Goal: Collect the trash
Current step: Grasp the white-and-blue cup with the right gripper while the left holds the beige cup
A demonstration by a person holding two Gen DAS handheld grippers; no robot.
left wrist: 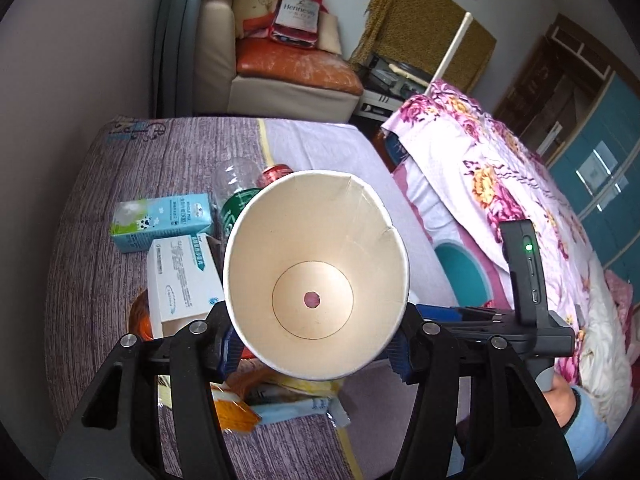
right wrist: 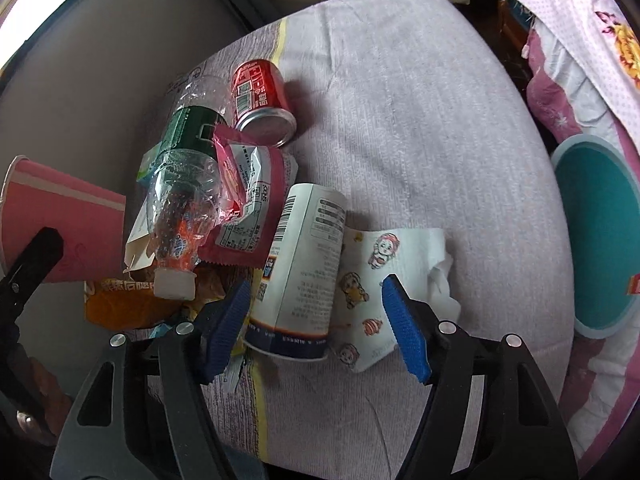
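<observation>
My left gripper (left wrist: 316, 344) is clamped on a paper cup (left wrist: 316, 276), its blue pads squeezing the walls, open mouth towards the camera, lifted above the trash on the covered table (left wrist: 80, 280). My right gripper (right wrist: 316, 320) hangs part-open (nothing pinched) over a white cylindrical container (right wrist: 300, 272) lying on a printed tissue (right wrist: 384, 280). Beyond it sit a clear plastic bottle (right wrist: 184, 200), a red can (right wrist: 260, 100) and a pink wrapper (right wrist: 248, 200); the teal bin (right wrist: 596, 240) stands right of the table.
</observation>
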